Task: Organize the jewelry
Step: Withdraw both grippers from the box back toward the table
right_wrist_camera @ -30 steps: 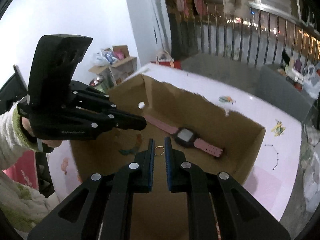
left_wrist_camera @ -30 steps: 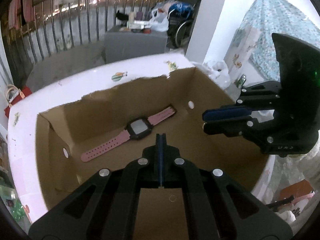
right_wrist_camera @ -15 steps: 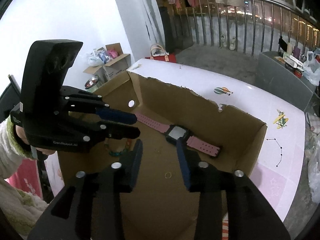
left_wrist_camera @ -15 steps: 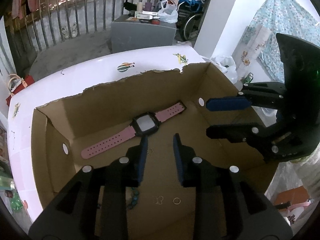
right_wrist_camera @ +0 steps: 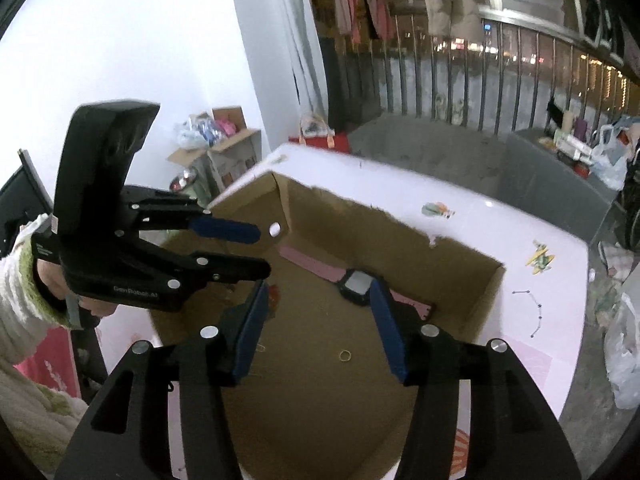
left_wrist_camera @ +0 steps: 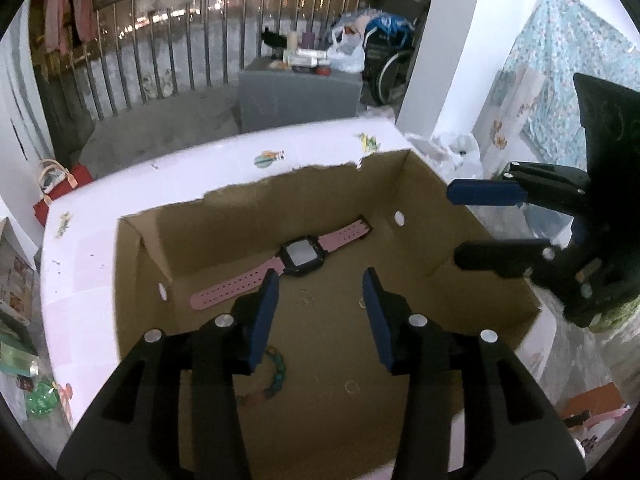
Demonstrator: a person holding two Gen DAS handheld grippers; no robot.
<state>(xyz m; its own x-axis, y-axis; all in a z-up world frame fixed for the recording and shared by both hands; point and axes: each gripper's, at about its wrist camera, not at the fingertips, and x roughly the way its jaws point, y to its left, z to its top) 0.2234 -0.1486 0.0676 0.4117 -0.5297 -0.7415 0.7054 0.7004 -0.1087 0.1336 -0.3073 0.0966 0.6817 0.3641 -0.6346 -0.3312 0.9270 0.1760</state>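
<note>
An open cardboard box (left_wrist_camera: 248, 208) (right_wrist_camera: 360, 232) stands on a white table. On its floor lie a pink-strapped watch (left_wrist_camera: 304, 258) (right_wrist_camera: 356, 286), a green bead bracelet (left_wrist_camera: 276, 376), a small gold ring (right_wrist_camera: 345, 356) and faint small pieces (left_wrist_camera: 306, 300). My left gripper (left_wrist_camera: 320, 284) (right_wrist_camera: 262, 252) hovers above the box's near side, its jaws opening with nothing between them. My right gripper (right_wrist_camera: 319, 288) (left_wrist_camera: 456, 226) hangs over the box's right side, jaws also opening and empty. A hand in a white and green sleeve (right_wrist_camera: 24, 280) holds the left gripper.
The white table (left_wrist_camera: 180, 176) (right_wrist_camera: 500, 216) carries cartoon stickers around the box. Beyond it are a grey cabinet (left_wrist_camera: 300, 92) with bottles and bags, a metal railing, and a red bag (left_wrist_camera: 56, 196) on the floor. A plastic bag (right_wrist_camera: 624, 360) sits at the right.
Both grippers went from shut or nearly shut to clearly parted and rose away from the box floor. The gold ring, earlier at the right gripper's tips, now lies on the cardboard.
</note>
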